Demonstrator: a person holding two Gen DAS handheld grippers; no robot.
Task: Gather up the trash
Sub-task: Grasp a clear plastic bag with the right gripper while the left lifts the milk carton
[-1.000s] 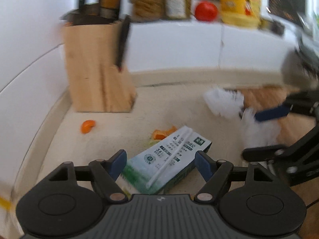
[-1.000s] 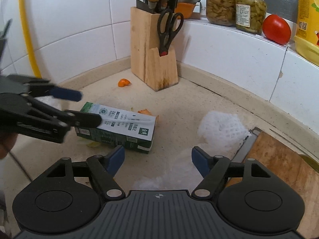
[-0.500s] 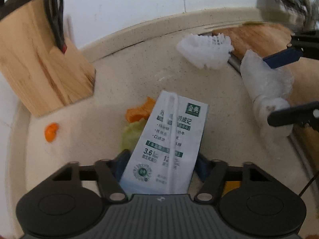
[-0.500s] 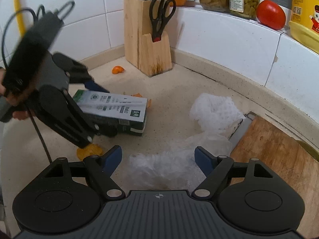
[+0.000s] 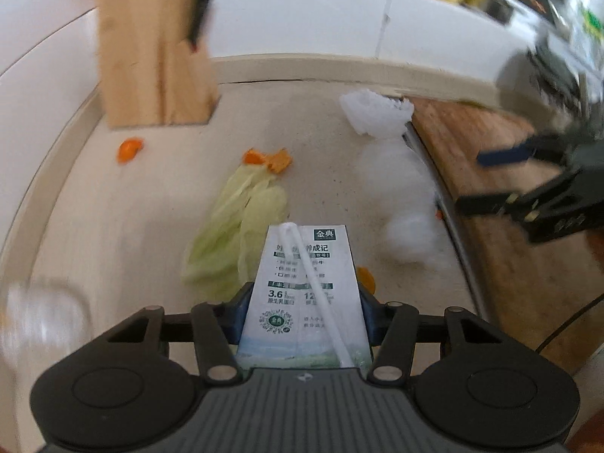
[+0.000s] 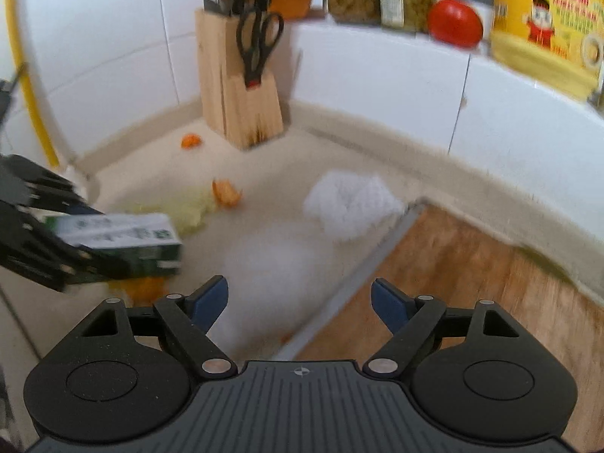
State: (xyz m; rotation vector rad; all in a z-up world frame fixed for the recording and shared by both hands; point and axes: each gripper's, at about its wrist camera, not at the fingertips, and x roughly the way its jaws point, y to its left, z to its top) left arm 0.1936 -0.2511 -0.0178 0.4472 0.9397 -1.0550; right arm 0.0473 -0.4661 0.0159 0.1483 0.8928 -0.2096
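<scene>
Carton: the milk carton (image 5: 307, 287) sits between the left gripper (image 5: 302, 315) fingers at its near end, the far end pointing out over the table (image 5: 94, 226); from the right wrist view it looks raised clear of the surface.
Left fingers: closing in, both blue pads flat against the carton's long sides, so it is clamped.
Handling: likely light and probably empty, thin card walls that will dent under a hard squeeze; the printed skin looks slick. The straw (image 5: 321, 287) taped on top is a poor place to pinch; the flat sides near one end, as now, seem best.
Right fingers: the right gripper (image 6: 300, 300) is spreading wider, nothing between the pads, poised over the clear plastic bag (image 6: 264, 264).
Next trash: bag and white foam net (image 6: 351, 204) are soft and will crumple; pinch a bunched fold.
Change: a second ago the carton lay slanted on the table between wide left fingers, hiding most of the scraps; now it is gripped and pulled back, and the cabbage leaves (image 5: 234, 234) and orange peel (image 5: 268, 158) lie uncovered.
Also changed: the right gripper has shifted from the carton toward the cutting board (image 6: 472, 275).
</scene>
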